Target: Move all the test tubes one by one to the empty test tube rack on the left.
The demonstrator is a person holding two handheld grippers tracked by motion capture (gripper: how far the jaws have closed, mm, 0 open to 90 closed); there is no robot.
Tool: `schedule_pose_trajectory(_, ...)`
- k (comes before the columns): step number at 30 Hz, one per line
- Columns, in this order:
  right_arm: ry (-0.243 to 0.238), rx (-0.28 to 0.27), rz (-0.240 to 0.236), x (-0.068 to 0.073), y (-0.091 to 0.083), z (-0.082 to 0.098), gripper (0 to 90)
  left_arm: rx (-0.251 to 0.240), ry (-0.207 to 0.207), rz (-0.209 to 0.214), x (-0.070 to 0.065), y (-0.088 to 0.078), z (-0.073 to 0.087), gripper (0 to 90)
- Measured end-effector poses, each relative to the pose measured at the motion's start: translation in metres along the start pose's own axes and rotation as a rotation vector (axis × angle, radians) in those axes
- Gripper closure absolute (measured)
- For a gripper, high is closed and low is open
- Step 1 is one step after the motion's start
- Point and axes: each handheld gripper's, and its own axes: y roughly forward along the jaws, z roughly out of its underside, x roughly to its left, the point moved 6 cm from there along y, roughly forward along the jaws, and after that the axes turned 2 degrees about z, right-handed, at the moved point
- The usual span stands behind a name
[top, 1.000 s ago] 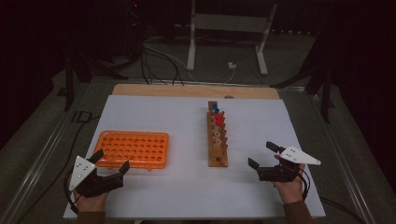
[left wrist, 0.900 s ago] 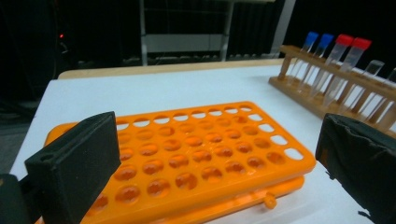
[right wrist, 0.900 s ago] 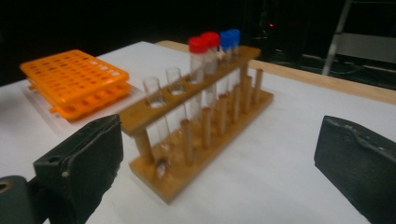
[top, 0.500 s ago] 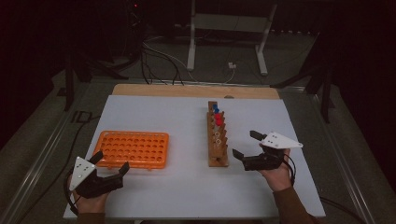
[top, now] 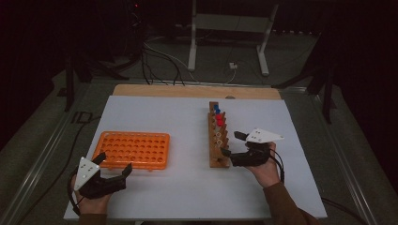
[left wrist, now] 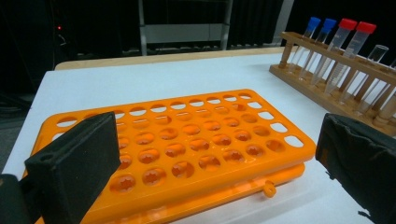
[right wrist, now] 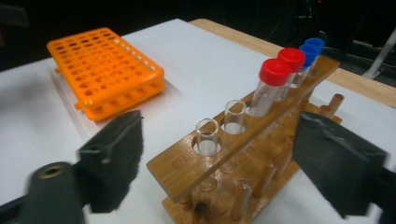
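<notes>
Right gripper [top: 231, 144] at wooden rack [top: 218, 140], fingers apart

Left gripper [top: 114, 164]: held low at the 7 o'clock corner of the high view, jaws spread wide and aimed toward 2 o'clock, hand [top: 91, 199] wrapped around its rear. Right gripper [top: 230, 144]: at 4 o'clock from centre, jaws aimed toward 9 o'clock, apart but just been closing, nothing pressed between the pads. Right hand [top: 264, 168] grips it from below, sleeved forearm [top: 284, 206] entering at 5 o'clock
</notes>
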Motion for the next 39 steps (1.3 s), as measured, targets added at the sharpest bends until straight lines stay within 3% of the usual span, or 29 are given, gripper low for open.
schedule_pose_trajectory(1,-0.011,0.018,0.012,0.002,0.005,0.001,27.0,0.002,0.001,0.002,-0.001,0.0,0.0,0.4)
schedule_pose_trajectory(2,-0.011,0.018,0.012,0.002,0.005,0.001,27.0,0.004,0.002,0.002,-0.001,0.001,0.0,0.4)
schedule_pose_trajectory(5,-0.018,0.05,0.057,0.003,0.014,0.004,40.3,0.009,0.007,0.005,-0.002,0.001,0.001,0.4)
schedule_pose_trajectory(6,-0.032,0.067,0.04,0.005,0.019,0.007,51.1,0.009,0.008,0.005,-0.003,0.001,0.001,0.4)
schedule_pose_trajectory(13,-0.034,0.081,0.026,0.006,0.031,0.01,69.7,0.015,0.006,0.01,-0.003,0.002,0.001,0.4)
schedule_pose_trajectory(20,-0.04,0.094,0.027,0.007,0.04,0.011,75.3,0.05,0.022,0.009,-0.007,0.006,0.005,0.4)
schedule_pose_trajectory(25,-0.045,0.097,0.033,0.008,0.043,0.009,76.1,0.056,0.027,0.062,-0.02,0.011,0.003,0.4)
schedule_pose_trajectory(29,-0.046,0.098,0.033,0.008,0.042,0.006,76.1,0.089,0.049,0.103,-0.03,0.019,-0.002,0.4)
schedule_pose_trajectory(34,-0.049,0.087,0.035,0.009,0.038,-0.003,76.1,0.06,0.09,0.143,-0.041,0.026,-0.015,0.4)
schedule_pose_trajectory(39,-0.057,0.085,0.03,0.009,0.035,-0.011,76.2,0.062,0.098,0.156,-0.049,0.035,-0.027,0.4)
